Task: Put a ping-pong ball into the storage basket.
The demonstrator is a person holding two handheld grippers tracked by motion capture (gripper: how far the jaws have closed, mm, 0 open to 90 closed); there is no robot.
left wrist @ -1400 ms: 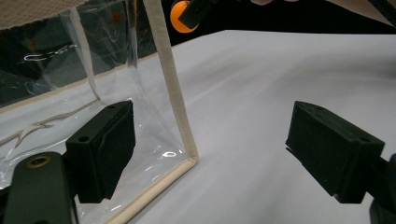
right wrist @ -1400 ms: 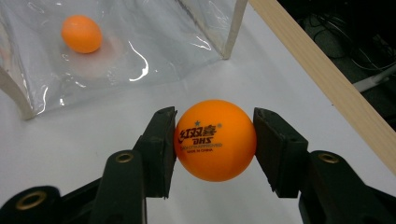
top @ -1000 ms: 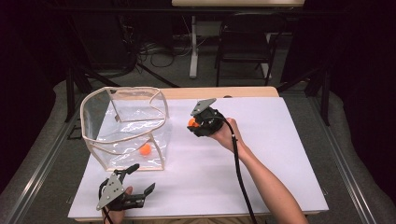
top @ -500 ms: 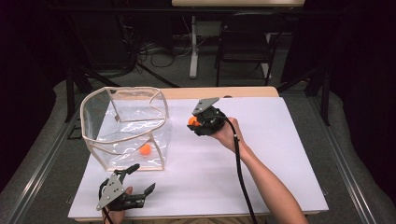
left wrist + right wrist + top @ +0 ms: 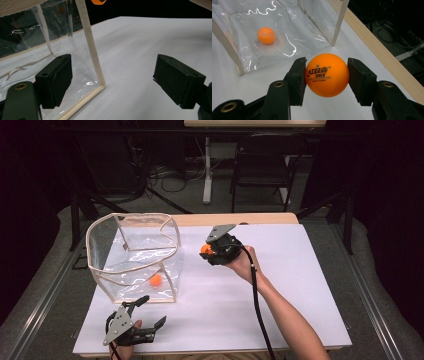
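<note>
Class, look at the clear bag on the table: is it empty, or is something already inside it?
Not empty. One orange ball lies on the floor of the clear bag; the right gripper view shows it through the wall.

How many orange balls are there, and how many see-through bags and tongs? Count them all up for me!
Orange balls: 2, one held in the right tongs, one inside the bag
Clear bags: 1
Tongs: 2, left and right
Total: 5
</note>
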